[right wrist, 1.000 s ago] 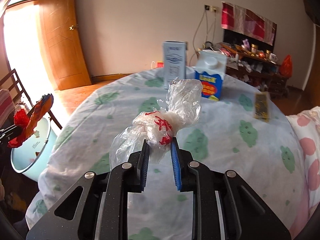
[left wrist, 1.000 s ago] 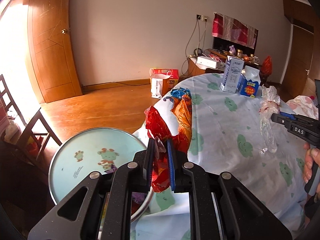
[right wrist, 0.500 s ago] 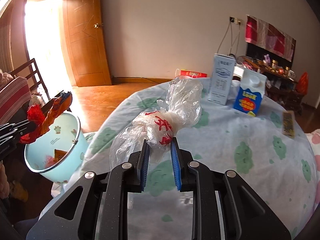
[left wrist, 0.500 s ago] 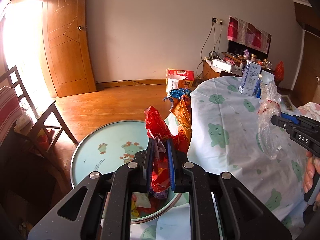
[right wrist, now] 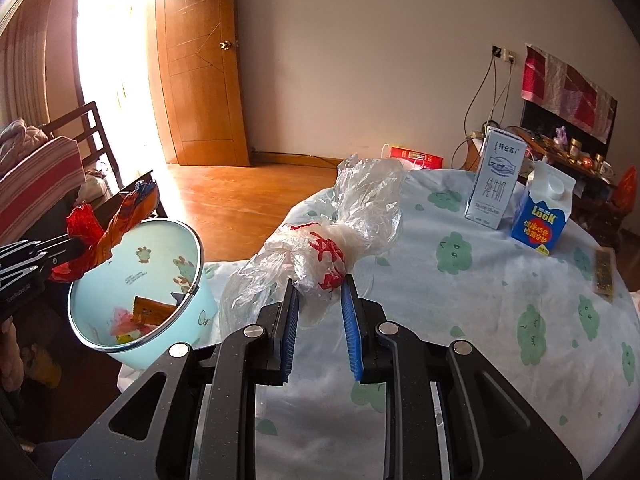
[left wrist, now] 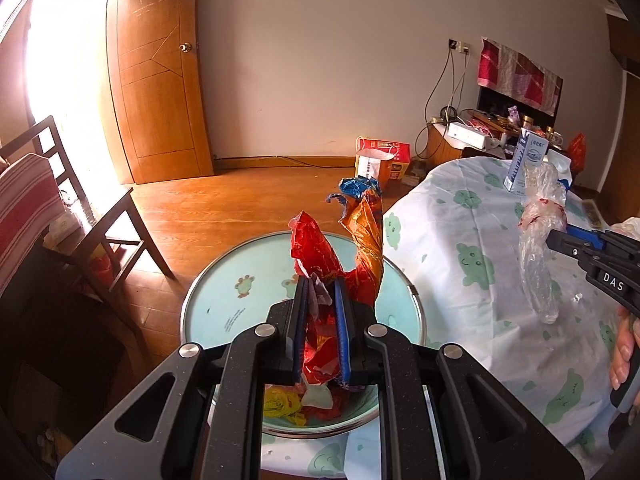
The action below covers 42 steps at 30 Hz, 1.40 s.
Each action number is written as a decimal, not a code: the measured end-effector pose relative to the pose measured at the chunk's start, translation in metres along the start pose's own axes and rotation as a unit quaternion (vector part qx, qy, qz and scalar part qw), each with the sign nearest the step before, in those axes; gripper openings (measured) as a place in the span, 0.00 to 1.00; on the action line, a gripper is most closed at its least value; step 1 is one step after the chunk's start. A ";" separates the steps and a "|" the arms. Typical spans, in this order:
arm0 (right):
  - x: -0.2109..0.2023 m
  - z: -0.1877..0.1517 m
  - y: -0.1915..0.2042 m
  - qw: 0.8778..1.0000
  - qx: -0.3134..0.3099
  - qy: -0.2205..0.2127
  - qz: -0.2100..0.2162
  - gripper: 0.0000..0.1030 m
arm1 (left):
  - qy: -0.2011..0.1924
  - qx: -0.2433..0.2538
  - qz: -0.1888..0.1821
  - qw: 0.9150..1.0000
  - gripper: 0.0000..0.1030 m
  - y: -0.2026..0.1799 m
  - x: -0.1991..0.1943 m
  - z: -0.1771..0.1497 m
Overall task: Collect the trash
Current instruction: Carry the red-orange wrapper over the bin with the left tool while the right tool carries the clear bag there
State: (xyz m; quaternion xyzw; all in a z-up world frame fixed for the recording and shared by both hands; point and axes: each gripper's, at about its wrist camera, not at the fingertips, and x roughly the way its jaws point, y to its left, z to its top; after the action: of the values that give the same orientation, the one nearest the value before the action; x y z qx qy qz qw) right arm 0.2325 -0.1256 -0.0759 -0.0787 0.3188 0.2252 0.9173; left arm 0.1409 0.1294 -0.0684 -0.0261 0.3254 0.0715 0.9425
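- The left hand-held gripper point(left wrist: 320, 292) is clenched on a crumpled red and orange foil snack wrapper point(left wrist: 340, 256), whose twisted ends rise above the blue pads while its lower part hangs down between them.
- Directly under that wrapper sits the pale blue round waste bin with cartoon animal prints and a metal rim point(left wrist: 240, 292); in the right wrist view the wrapper hangs over the bin's near rim — not inside it.
- The bin stands on the floor just beside the desk's edge and already holds scraps of yellow, red and orange wrapping at the bottom.
- The right hand-held gripper point(right wrist: 320, 292) grasps a scrunched clear plastic bag with red print point(right wrist: 320, 248), holding it up above the round desk covered in a white cloth with green cloud faces point(right wrist: 480, 320), well apart from the bin.
- On the far part of the desk stand a tall white milk carton point(right wrist: 496, 180) and, just beside it, a blue and white gable-top carton with a white cap point(right wrist: 540, 216); a small dark flat packet point(right wrist: 604, 276) lies near the right edge.
- A dark wooden chair draped with a red-striped cloth point(left wrist: 24, 208) stands left of the bin, and a wooden door point(left wrist: 156, 80) is open behind it.
- A person's fingers point(left wrist: 622, 352) wrap the right gripper's handle.
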 end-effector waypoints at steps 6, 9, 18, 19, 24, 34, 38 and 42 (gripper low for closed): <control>0.006 0.003 0.014 1.000 -0.013 0.003 0.008 0.22 | 0.000 -0.007 0.008 1.000 0.12 0.012 -0.002 -0.002; 0.008 0.005 0.020 1.000 -0.021 0.003 0.012 0.22 | 0.001 -0.011 0.012 1.000 0.12 0.017 -0.002 -0.002; 0.015 0.011 0.040 0.999 -0.040 0.004 0.025 0.22 | 0.003 -0.020 0.022 1.000 0.12 0.032 -0.003 -0.004; 0.015 0.011 0.042 0.999 -0.042 0.004 0.026 0.22 | 0.004 -0.021 0.022 1.000 0.12 0.034 -0.003 -0.004; 0.019 0.014 0.051 0.998 -0.051 0.006 0.031 0.22 | 0.006 -0.027 0.028 0.999 0.12 0.041 -0.003 -0.005; 0.024 0.019 0.068 0.997 -0.067 0.007 0.041 0.22 | 0.005 -0.038 0.037 0.999 0.12 0.052 -0.005 -0.004; 0.025 0.021 0.074 0.996 -0.071 0.005 0.045 0.22 | 0.004 -0.042 0.041 0.998 0.12 0.056 -0.007 -0.004; 0.027 0.024 0.081 0.996 -0.075 0.005 0.051 0.22 | 0.005 -0.045 0.045 0.998 0.12 0.059 -0.007 -0.004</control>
State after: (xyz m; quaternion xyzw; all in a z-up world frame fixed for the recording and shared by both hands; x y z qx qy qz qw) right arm 0.2263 -0.0369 -0.0740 -0.1324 0.3090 0.2944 0.8946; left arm 0.1240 0.1863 -0.0678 -0.0546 0.3275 0.1282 0.9345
